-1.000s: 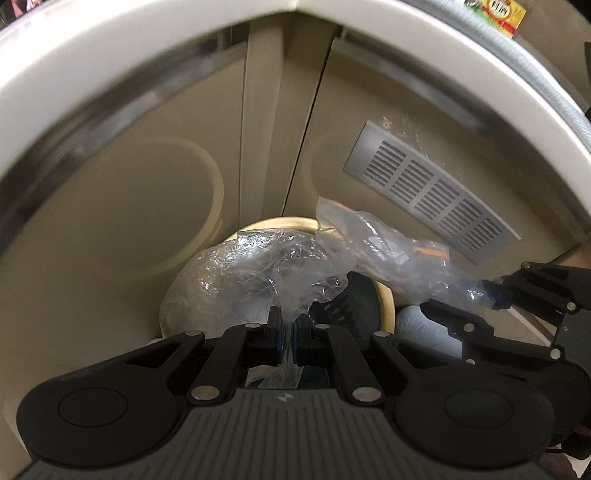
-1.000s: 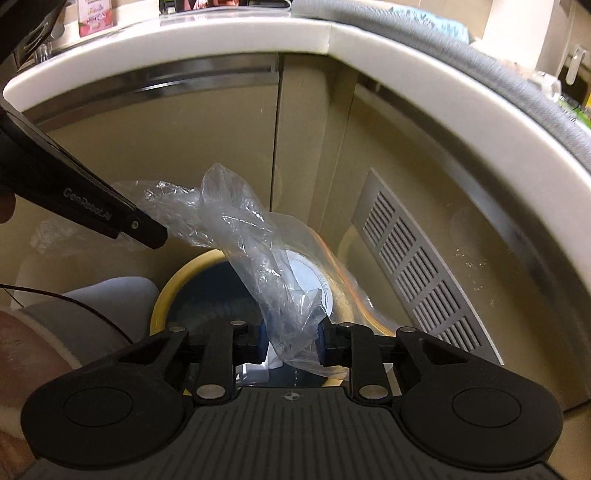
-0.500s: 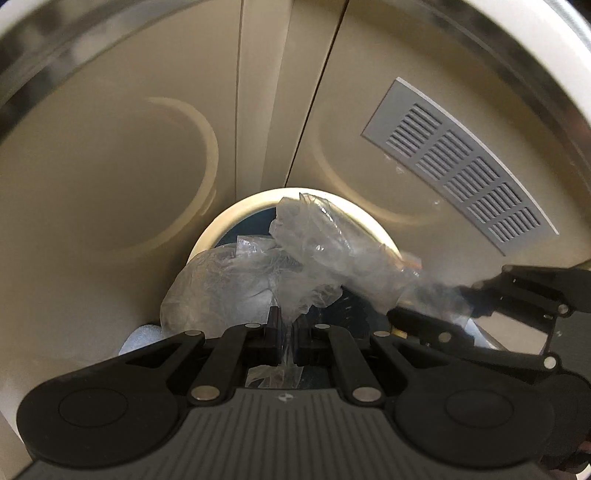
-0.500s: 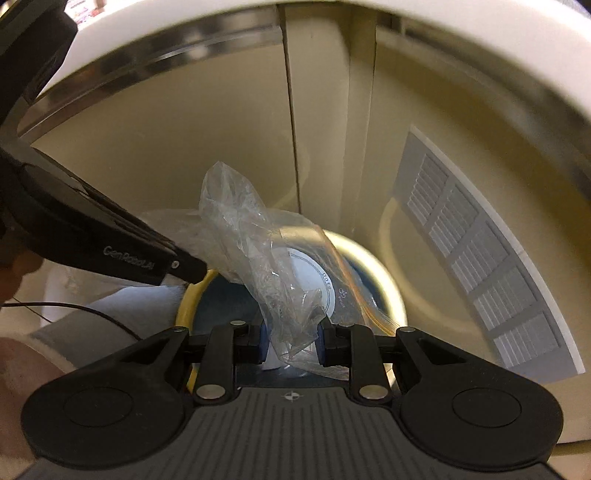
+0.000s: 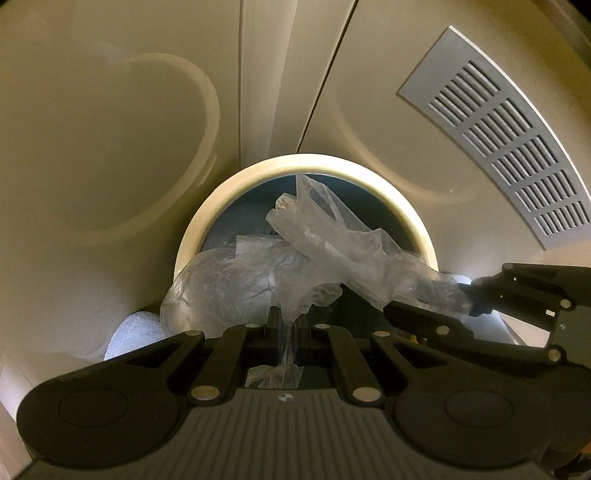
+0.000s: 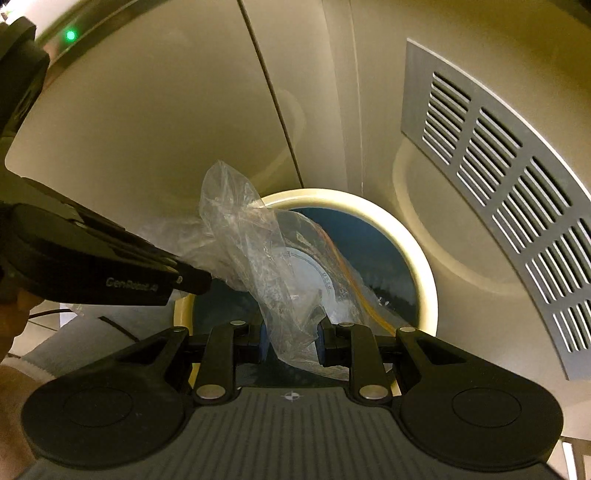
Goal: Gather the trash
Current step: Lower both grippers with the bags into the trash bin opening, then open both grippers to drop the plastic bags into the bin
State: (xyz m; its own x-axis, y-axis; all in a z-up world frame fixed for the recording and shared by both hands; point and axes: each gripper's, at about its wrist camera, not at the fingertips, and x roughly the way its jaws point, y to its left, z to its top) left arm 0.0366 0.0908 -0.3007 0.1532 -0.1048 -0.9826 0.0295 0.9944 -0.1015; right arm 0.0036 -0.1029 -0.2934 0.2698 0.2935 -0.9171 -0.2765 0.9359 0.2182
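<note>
A crumpled clear plastic bag point(image 5: 332, 251) hangs over a round bin point(image 5: 229, 192) with a cream rim and dark inside. My left gripper point(image 5: 287, 325) is shut on one part of the bag. My right gripper point(image 6: 291, 336) holds another part of the bag point(image 6: 255, 251) between its fingers, which stand a little apart around the plastic. In the left wrist view the right gripper point(image 5: 432, 306) comes in from the right. In the right wrist view the left gripper point(image 6: 195, 280) comes in from the left. A white round lid point(image 6: 310, 277) shows through the plastic.
Beige cabinet panels point(image 5: 110, 147) stand close behind the bin. A grey slatted vent point(image 5: 509, 147) is at the right. A white foam-like object point(image 5: 133, 332) lies left of the bin. A green light point(image 6: 70, 36) glows at top left in the right wrist view.
Both grippers have moved down and closer to the bin with the bag. The white counter edge has left the top of both views. The bin opening looks larger.
</note>
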